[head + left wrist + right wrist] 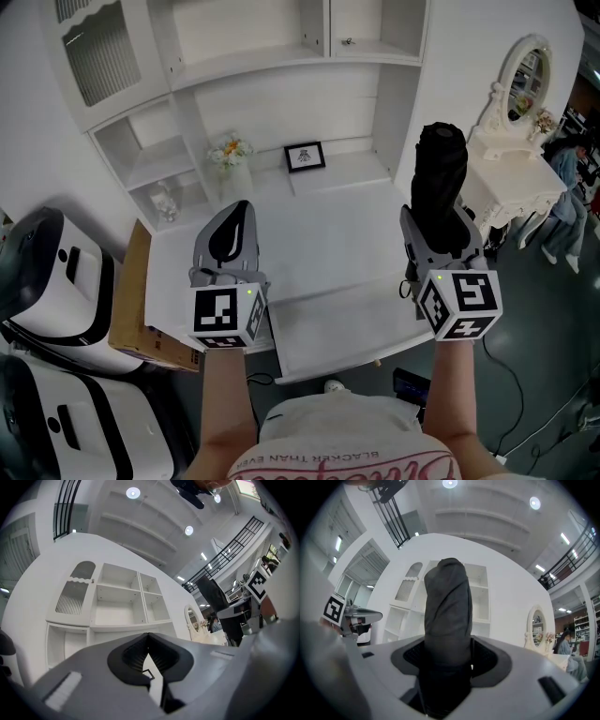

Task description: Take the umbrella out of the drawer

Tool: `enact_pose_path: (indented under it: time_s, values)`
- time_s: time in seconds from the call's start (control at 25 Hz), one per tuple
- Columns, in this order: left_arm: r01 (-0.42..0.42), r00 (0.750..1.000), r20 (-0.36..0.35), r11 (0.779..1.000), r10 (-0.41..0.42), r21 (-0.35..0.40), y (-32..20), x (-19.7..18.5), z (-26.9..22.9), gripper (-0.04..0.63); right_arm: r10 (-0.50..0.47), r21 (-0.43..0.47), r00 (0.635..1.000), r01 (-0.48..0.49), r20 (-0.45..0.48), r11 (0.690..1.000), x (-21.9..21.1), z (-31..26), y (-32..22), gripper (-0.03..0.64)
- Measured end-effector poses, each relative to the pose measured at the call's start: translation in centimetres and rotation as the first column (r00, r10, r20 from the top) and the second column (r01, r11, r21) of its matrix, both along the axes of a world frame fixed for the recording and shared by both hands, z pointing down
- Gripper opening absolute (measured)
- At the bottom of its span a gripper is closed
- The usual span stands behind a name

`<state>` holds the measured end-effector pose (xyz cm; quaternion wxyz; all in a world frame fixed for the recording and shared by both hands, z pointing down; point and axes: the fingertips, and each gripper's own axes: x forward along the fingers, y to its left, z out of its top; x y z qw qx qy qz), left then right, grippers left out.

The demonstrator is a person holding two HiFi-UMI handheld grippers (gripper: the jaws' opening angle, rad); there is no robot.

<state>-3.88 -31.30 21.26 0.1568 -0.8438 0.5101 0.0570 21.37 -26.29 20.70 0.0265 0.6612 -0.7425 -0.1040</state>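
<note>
A black folded umbrella (439, 178) stands upright above the right side of the white desk (328, 225), and my right gripper (441, 246) is shut on its lower part. In the right gripper view the umbrella (447, 616) fills the gap between the jaws and rises up the middle of the picture. My left gripper (230, 239) hovers over the desk's left side with its black pads (140, 656) together and nothing between them. A white drawer (347, 328) with a small knob sticks out at the desk's front edge, between the two grippers.
A framed picture (305, 157) and a flower vase (231, 152) stand at the back of the desk under white shelves. A white dressing table with a mirror (523, 80) stands to the right, a cardboard box (131, 300) and white-and-black machines (52, 281) to the left.
</note>
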Motion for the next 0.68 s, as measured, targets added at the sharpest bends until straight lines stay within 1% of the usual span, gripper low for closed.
enact_pose_path:
  time_s: [0.24, 0.4, 0.68]
  values:
    - [0.006, 1.000, -0.001, 1.000, -0.006, -0.007, -0.16, -0.25, 0.09, 0.008, -0.003, 0.005, 1.000, 0.003, -0.006, 1.000, -0.38, -0.11, 0.02, 0.267]
    - [0.011, 1.000, -0.022, 1.000, -0.012, -0.018, -0.29, -0.42, 0.19, 0.008, -0.002, 0.007, 1.000, 0.002, 0.001, 1.000, -0.20, 0.03, 0.10, 0.267]
    - [-0.004, 1.000, -0.010, 0.999, 0.004, -0.032, -0.40, 0.00, 0.85, 0.008, 0.005, 0.011, 1.000, -0.005, 0.002, 1.000, -0.29, 0.21, 0.14, 0.267]
